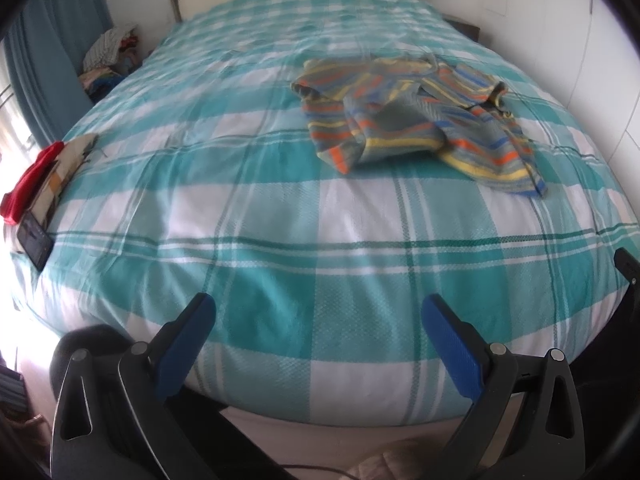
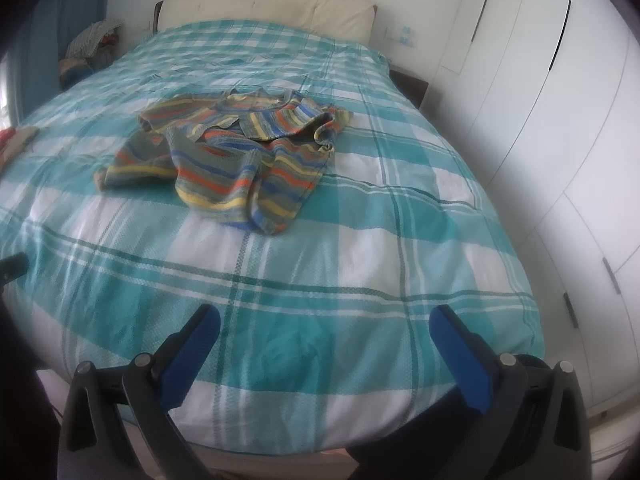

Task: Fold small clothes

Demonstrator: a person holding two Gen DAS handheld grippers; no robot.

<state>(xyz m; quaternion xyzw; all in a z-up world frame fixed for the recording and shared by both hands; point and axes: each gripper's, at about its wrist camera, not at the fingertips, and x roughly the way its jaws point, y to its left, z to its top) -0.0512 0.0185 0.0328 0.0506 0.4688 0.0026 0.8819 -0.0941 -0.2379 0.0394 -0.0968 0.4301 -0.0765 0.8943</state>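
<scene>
Grippers first: the left gripper (image 1: 318,314) and right gripper (image 2: 324,322) both gape wide, empty, over the plaid bedspread's (image 2: 280,280) near edge. Well ahead lies the crumpled striped shirt (image 1: 416,120), probably soft, light and limp; its near hem looks easiest to pinch.

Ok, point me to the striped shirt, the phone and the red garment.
striped shirt (image 2: 240,160): right wrist view, middle of the crumpled body.
phone (image 1: 35,240): left wrist view, centre of its dark screen.
red garment (image 1: 32,178): left wrist view, middle of the fabric.
</scene>
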